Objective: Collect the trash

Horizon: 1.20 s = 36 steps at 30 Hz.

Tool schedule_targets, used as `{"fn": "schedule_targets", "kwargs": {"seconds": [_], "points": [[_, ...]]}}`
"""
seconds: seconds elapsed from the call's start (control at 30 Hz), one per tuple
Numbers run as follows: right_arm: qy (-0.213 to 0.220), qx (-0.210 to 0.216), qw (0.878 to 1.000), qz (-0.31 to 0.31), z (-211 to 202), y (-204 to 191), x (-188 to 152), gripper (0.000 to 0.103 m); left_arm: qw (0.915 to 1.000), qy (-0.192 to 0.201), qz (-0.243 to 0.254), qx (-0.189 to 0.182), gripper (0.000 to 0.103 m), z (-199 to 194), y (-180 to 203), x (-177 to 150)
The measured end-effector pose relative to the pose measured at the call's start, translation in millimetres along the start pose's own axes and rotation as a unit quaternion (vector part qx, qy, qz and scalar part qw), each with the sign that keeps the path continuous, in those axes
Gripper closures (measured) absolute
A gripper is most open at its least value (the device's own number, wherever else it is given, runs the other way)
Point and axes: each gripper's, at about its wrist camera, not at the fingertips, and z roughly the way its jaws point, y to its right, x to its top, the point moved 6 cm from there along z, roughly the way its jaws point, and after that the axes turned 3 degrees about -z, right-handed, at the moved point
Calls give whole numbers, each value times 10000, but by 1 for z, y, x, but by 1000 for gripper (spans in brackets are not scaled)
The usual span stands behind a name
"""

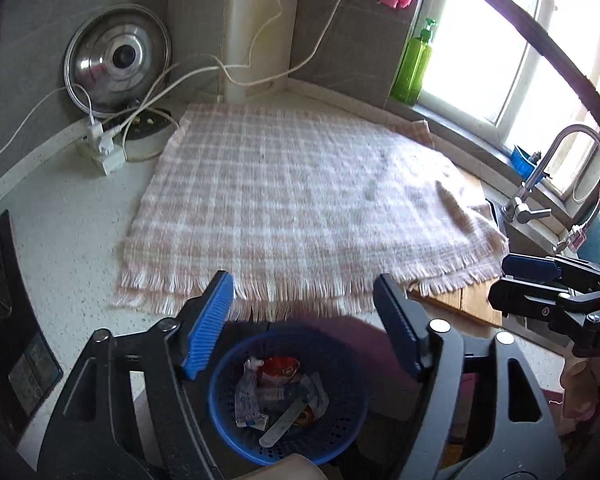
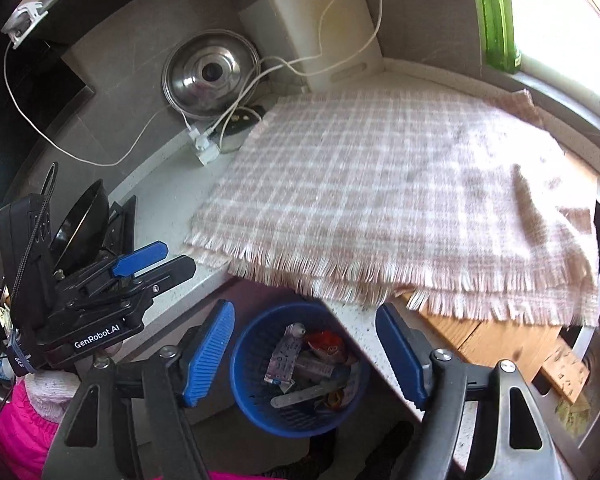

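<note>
Both my grippers are wide open and holding nothing right now: left gripper [image 1: 304,328] and right gripper [image 2: 305,354] hang over the round blue plastic mesh basket [image 2: 256,384], which sits below the counter edge. The trash in it, crumpled wrappers [image 1: 248,396] and a flat pale stick [image 1: 282,420], looks light, thin and floppy. I'd guess the basket itself is light but flexy, so I'd pinch the rim, not the mesh. The pink plaid fringed cloth [image 1: 300,200] on the counter looks bare.
</note>
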Motion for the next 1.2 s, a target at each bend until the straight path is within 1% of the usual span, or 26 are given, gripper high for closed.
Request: {"fn": "schedule_targets", "kwargs": {"seconds": [0.03, 0.13, 0.17, 0.23, 0.33, 0.47, 0.53, 0.6, 0.7, 0.83, 1.2], "points": [[81, -43, 10000, -33, -6, 1, 5, 18, 9999, 104, -6, -7, 17, -4, 3, 7], [326, -131, 9994, -35, -24, 7, 17, 10, 9996, 290, 55, 8, 16, -13, 14, 26], [399, -149, 9991, -30, -30, 9, 21, 9, 9994, 319, 102, 40, 13, -15, 18, 32], [536, -226, 9983, -29, -39, 13, 27, 2, 9990, 395, 182, 89, 9, -18, 25, 43], [798, -380, 9961, -13, -53, 20, 35, 0, 9983, 542, 215, 92, 3, -23, 34, 57], [1069, -436, 9932, 138, -70, 30, 47, 0, 9978, 605, 272, 62, 2, -28, 47, 71], [1171, -460, 9919, 186, -76, 33, 51, 0, 9973, 629, 357, 135, 1, -29, 54, 77], [1245, -472, 9909, 205, -81, 36, 54, 0, 9965, 653, 442, 289, 1, -32, 60, 82], [1310, -509, 9898, 229, -85, 39, 56, 0, 9950, 677, 541, 498, 1, -34, 67, 87], [1375, -497, 9889, 264, -88, 41, 59, 0, 9950, 731, 568, 378, 1, -39, 75, 90], [1503, -486, 9870, 289, -92, 44, 65, 0, 9944, 821, 558, 357, 1, -44, 81, 96]]}}
